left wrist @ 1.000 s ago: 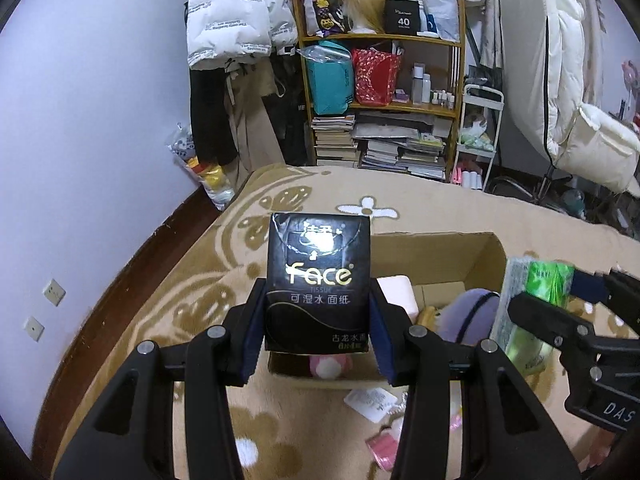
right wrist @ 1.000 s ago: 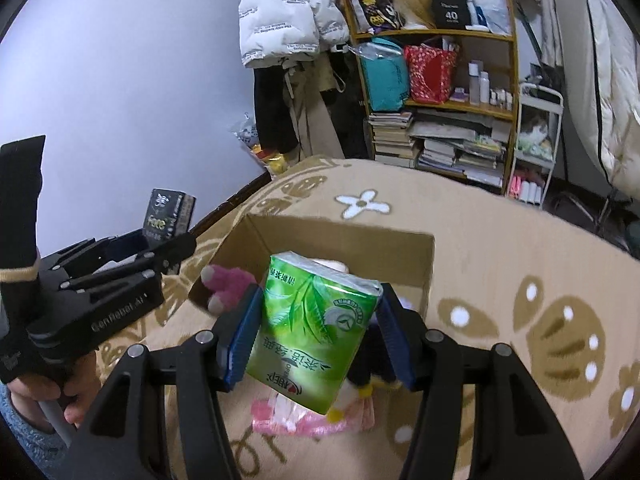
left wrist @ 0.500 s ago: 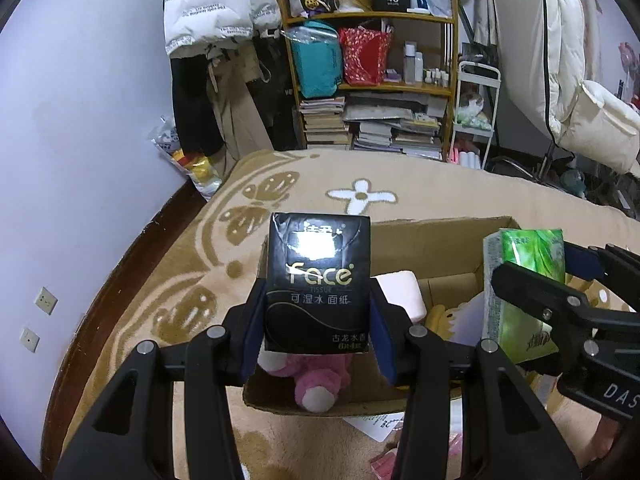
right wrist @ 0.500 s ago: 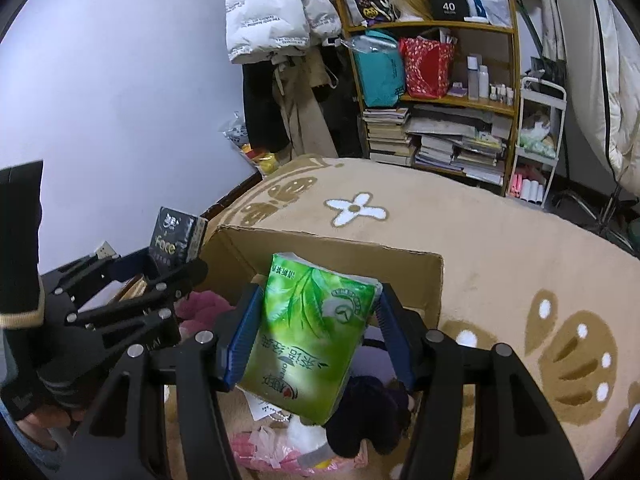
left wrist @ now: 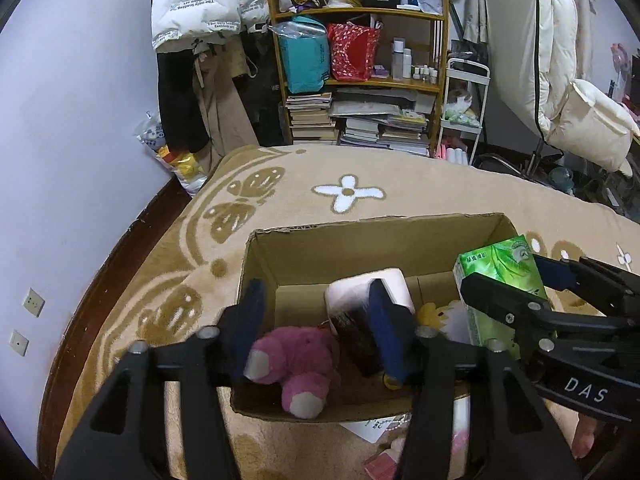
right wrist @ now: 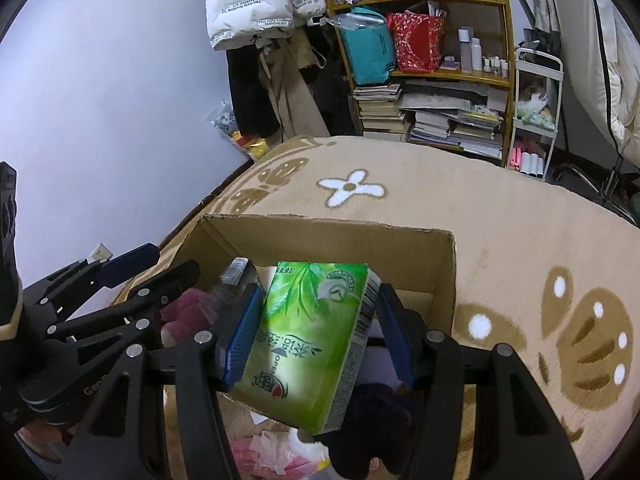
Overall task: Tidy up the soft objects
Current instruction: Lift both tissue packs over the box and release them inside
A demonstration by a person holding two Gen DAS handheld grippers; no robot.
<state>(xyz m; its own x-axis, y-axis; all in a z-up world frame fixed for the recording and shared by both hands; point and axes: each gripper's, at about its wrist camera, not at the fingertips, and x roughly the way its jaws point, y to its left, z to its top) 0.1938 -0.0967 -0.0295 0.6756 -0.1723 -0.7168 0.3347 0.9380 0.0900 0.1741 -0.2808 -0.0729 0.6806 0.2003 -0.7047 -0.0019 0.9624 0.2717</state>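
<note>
We've got two grippers over the cardboard box [left wrist: 400, 240], which sits on the tan rug [left wrist: 400, 184].

L gripper [left wrist: 316, 324]: jaws spread wide, nothing clamped btwn the blue pads [left wrist: 250, 320]. The black tissue pack [left wrist: 356, 338] lies inside the box, tilted, just beside the R-hand pad and leaning near the white block [left wrist: 360, 288]. It's blurred in the L wrist view, so we can't tell whether it touches the pad. Pink plush [left wrist: 296, 364] lies in the box below the L gripper, against the near wall, pale feet toward us. A yellow-and-white soft toy [left wrist: 436, 314] shows further right in the box.

R gripper [right wrist: 316, 328]: jaws closed on the green tissue pack [right wrist: 308, 340], pads pressing its two long sides, pack tilted w/ its printed face up. It hangs over the near-right part of the box (seen from the L wrist cam it's at the box's right end, above the rim).

Dark purple plush [right wrist: 372, 420] sits under the green pack. Pink-and-white wrappers [right wrist: 272, 452] lie on the rug just outside the near wall.

Bkgd: bookshelf [left wrist: 360, 80] w/ stacked books, white puffer jacket [left wrist: 196, 4] hanging beside it.
</note>
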